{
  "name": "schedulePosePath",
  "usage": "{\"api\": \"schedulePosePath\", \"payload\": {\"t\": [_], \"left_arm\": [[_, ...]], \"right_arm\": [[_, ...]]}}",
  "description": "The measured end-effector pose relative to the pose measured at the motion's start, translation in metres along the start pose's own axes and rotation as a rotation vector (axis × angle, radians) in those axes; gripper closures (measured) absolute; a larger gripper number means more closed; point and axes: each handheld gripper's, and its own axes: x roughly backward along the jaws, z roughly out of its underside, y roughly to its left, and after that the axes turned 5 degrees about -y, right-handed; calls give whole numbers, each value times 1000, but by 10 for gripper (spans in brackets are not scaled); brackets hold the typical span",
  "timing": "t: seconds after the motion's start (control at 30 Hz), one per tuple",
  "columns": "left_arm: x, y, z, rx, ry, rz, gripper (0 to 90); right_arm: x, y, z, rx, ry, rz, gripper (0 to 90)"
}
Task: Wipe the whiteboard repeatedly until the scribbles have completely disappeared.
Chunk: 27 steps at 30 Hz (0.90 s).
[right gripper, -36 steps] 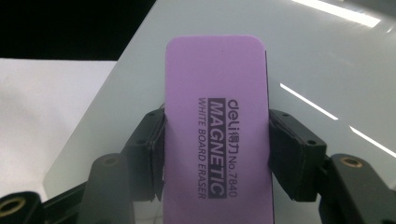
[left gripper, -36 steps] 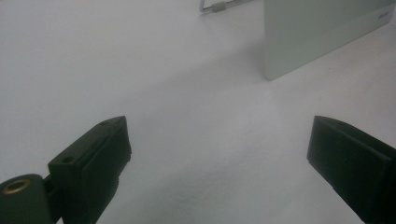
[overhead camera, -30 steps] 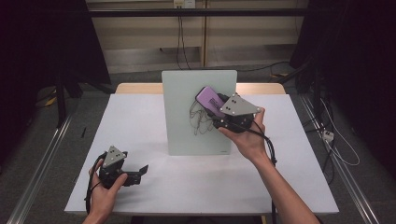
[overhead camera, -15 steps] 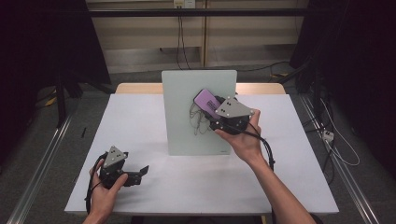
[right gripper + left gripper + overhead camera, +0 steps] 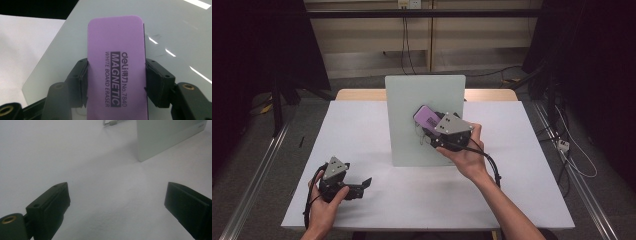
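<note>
Table (image 5: 362,125) bears one whiteboard (image 5: 412,100), one purple eraser (image 5: 428,117), seemingly pressed against it.

A rectangular table (image 5: 377,220) covered with a plain white sheet stands on a grey floor (image 5: 257,150), with a strip of its pale wooden top (image 5: 357,94) showing along the far edge. A pale green-white board (image 5: 412,130) rests on the sheet near the middle of the far half, its lower edge touching the cover. In the left gripper view a small metal clip-like object (image 5: 110,122) lies on the white surface beside the board, too cropped to identify.
</note>
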Motion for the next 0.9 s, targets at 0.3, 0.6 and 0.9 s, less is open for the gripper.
{"api": "schedulePosePath", "payload": {"t": [0.3,0.6,0.9], "left_arm": [[-1,-1,0,-4,-5,2,60],[-1,-1,0,-7,-2,2,60],[1,0,0,-4,1,2,60]], "right_arm": [[-5,14,8,3,22,-43,417],[-11,21,7,1,34,-76,417],[-5,-1,-11,-11,-5,5,418]]}}
